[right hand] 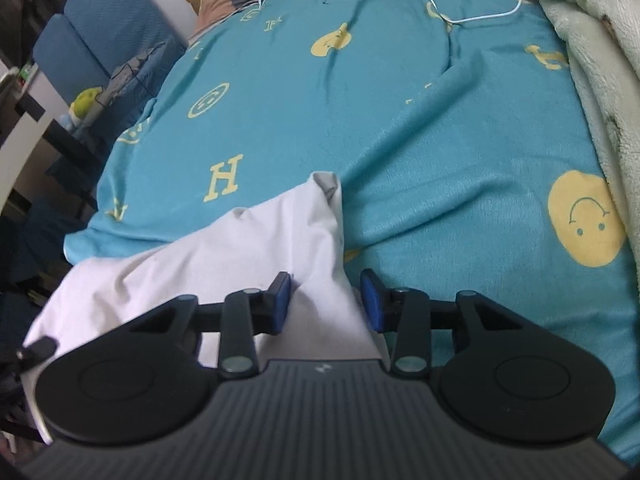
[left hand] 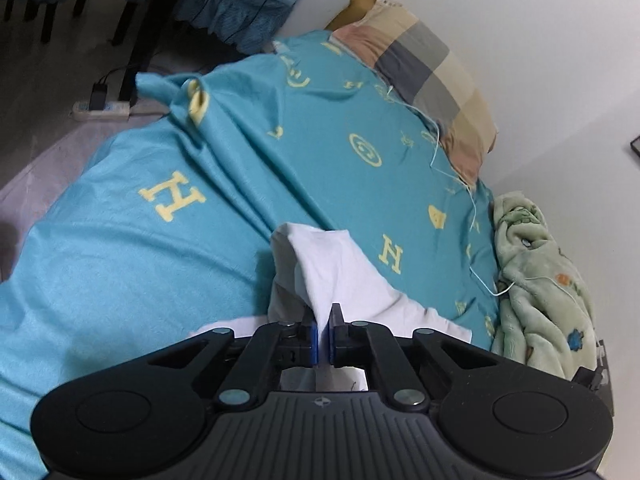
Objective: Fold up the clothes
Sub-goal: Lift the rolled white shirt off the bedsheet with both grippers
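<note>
A white garment lies bunched on the teal bedsheet with yellow letters and smiley faces. My left gripper is shut on a raised fold of it, and the cloth stands up between the blue pads. In the right wrist view the same white garment spreads to the lower left, with a peaked corner pointing up the bed. My right gripper stands open around a ridge of this cloth. Its left pad is at the fabric; its right pad is just clear of it.
A patchwork pillow lies at the head of the bed beside a white wall. A pale green fleece blanket is heaped along the right edge. A thin light cable trails over the sheet. A power strip sits on the floor.
</note>
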Tool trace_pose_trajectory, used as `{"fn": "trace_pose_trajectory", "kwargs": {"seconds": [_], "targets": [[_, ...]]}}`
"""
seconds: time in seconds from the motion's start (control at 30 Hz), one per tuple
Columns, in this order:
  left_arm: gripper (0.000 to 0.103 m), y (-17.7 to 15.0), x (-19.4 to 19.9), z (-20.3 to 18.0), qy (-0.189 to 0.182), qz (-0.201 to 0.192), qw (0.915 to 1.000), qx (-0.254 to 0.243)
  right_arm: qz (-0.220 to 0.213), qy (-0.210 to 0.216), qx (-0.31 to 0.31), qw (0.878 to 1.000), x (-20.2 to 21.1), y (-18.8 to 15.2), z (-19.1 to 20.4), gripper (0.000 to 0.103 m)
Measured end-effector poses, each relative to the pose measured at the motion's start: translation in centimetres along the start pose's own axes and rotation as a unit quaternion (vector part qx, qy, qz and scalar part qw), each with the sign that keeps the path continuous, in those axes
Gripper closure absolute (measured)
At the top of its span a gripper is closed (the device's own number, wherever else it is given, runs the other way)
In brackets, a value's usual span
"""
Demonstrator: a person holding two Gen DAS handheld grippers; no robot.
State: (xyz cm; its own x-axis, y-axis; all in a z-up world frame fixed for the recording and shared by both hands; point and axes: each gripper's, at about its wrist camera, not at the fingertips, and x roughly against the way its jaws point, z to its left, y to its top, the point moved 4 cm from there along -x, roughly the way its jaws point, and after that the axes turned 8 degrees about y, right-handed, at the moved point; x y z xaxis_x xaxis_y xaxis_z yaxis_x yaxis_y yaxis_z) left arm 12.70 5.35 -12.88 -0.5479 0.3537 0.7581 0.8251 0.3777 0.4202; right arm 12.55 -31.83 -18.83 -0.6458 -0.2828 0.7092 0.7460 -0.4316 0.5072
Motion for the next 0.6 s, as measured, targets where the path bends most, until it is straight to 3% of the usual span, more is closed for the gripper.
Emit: {"fn": "trace_pose_trajectory", "kwargs": {"seconds": [0.23, 0.33, 0.43, 0.6], "targets": [[0.045, -0.8, 2.7, 0.7, 0.017, -0.003, 0.9997, 0.017, -0.024, 0.000, -0.001, 1.000, 1.8, 0.6, 0.4, 0.060], [0.042, -1.8, 3.8, 0.7, 0.012, 0.005, 0.9993, 0.036, -0.026, 0.004, -0.011, 1.000, 2.5, 0.8, 0.3, 0.059], [0.025, -3.5, 4.9, 0.5, -0.011, 0.024, 0.9973, 0.068, -0.026, 0.032, -0.030, 0.999, 4.4, 0.3, 0.9, 0.058], [0.010, -7.4, 6.5, 0.3, -0.034, 0.053, 0.9890, 0.134, -0.033, 0.078, -0.078, 0.993, 8.5, -0.7, 1.7, 0.058]]}}
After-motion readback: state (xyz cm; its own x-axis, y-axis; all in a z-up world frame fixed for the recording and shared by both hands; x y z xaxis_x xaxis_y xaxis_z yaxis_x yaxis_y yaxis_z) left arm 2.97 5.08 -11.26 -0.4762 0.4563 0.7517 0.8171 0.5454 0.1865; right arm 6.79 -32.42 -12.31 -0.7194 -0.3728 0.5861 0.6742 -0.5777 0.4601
